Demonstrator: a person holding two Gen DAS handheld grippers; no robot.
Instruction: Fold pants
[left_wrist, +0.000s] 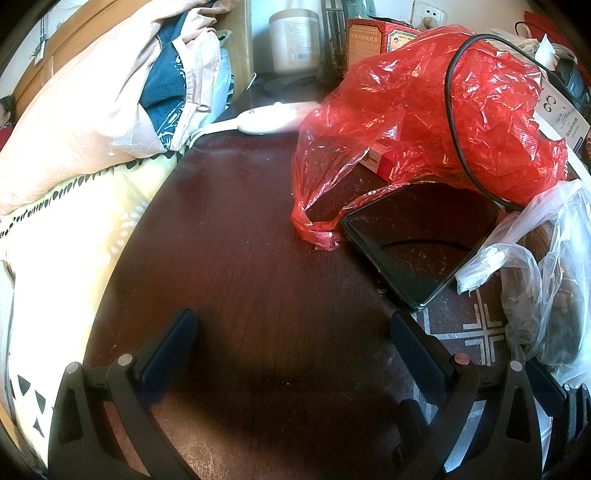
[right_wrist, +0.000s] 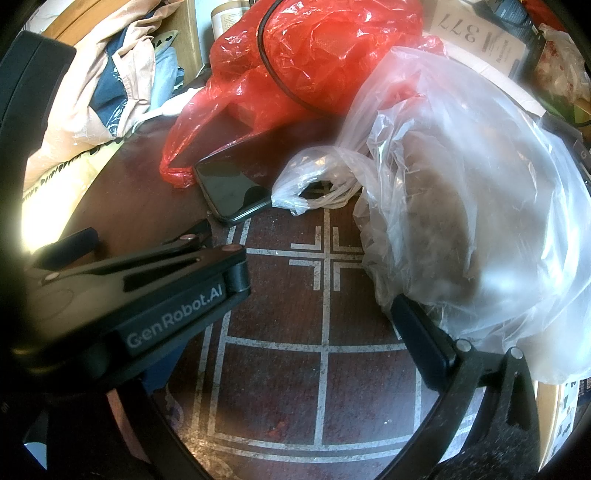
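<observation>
No pants show clearly in either view; a heap of pink and dark blue cloth (left_wrist: 110, 92) lies at the far left on a bed, also in the right wrist view (right_wrist: 110, 81). My left gripper (left_wrist: 291, 332) is open and empty over a dark wooden table (left_wrist: 240, 240). My right gripper (right_wrist: 284, 325) is open and empty over a table part with white line patterns (right_wrist: 325, 350). The left gripper's body (right_wrist: 147, 295) crosses the left of the right wrist view and hides my right gripper's left finger.
A red plastic bag (left_wrist: 424, 110) with a black cable (left_wrist: 454, 122) over it sits at the back. A black phone (left_wrist: 417, 240) lies beside it. A clear plastic bag (right_wrist: 461, 203) with something brown touches my right finger. A white power strip (left_wrist: 273, 118) and jar (left_wrist: 295, 40) are behind.
</observation>
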